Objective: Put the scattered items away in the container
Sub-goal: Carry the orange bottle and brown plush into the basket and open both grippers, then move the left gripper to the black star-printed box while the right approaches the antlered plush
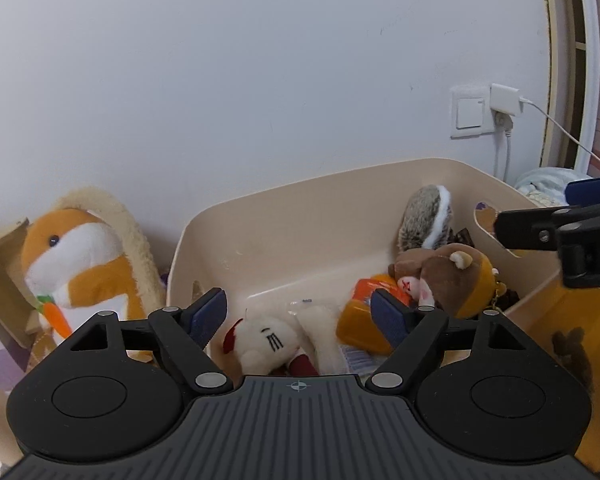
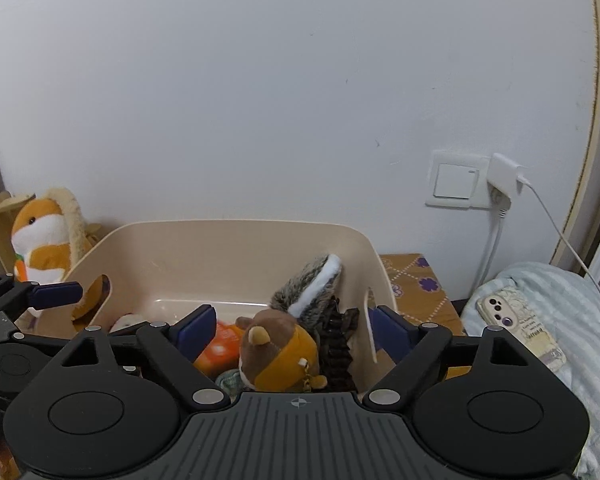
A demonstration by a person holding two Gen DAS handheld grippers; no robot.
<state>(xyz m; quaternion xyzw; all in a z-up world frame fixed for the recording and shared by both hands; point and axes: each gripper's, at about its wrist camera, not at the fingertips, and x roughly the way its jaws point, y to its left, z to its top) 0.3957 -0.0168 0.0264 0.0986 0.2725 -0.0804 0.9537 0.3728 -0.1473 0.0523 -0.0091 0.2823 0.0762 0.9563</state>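
Note:
A beige plastic bin (image 1: 284, 208) (image 2: 236, 232) stands against the wall. Inside lie a white plush doll (image 1: 268, 344), an orange packet (image 1: 364, 320) (image 2: 220, 346), and a brown squirrel plush (image 1: 448, 272) (image 2: 276, 348) with a grey striped tail (image 1: 424, 216) (image 2: 312, 284). My left gripper (image 1: 300, 312) is open and empty above the white doll. My right gripper (image 2: 292, 328) is open and empty above the squirrel; it shows at the right in the left wrist view (image 1: 556, 232). The left gripper shows at the left in the right wrist view (image 2: 40, 294).
An orange and white hamster plush (image 1: 76, 264) (image 2: 40, 240) sits left of the bin beside a wooden stand (image 1: 0, 264). A wall socket with charger (image 2: 504, 176) and cable is at the right. A phone (image 2: 520, 328) lies on light bedding (image 2: 560, 292).

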